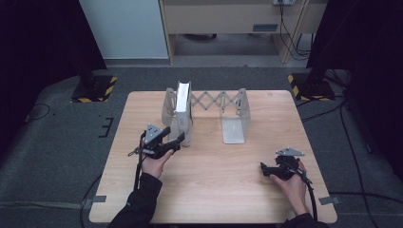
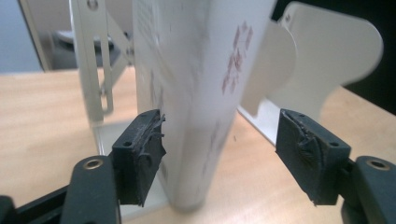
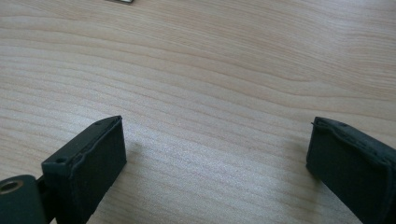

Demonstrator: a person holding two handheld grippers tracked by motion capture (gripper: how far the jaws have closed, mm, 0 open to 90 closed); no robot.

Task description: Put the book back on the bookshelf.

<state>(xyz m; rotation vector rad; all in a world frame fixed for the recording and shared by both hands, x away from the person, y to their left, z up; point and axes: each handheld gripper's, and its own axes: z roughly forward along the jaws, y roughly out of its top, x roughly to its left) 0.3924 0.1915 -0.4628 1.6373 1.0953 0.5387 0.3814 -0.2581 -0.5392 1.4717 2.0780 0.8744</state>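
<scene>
Left gripper (image 1: 177, 140): black two-jaw body, grey three-cornered plate on top, black cable trailed back from it along left sleeve (image 1: 138, 202). Its pads (image 2: 140, 156) were black rubber, scuffed and torn at edges, small screw holes in top faces; brass-ringed holes in black arms behind them. Right gripper (image 1: 264, 167): same black build, grey plate, black cable running back past hand. Its pads (image 3: 91, 165) black, blocky, cleaner; brass-ringed hole behind one. Both sleeves dark.
</scene>
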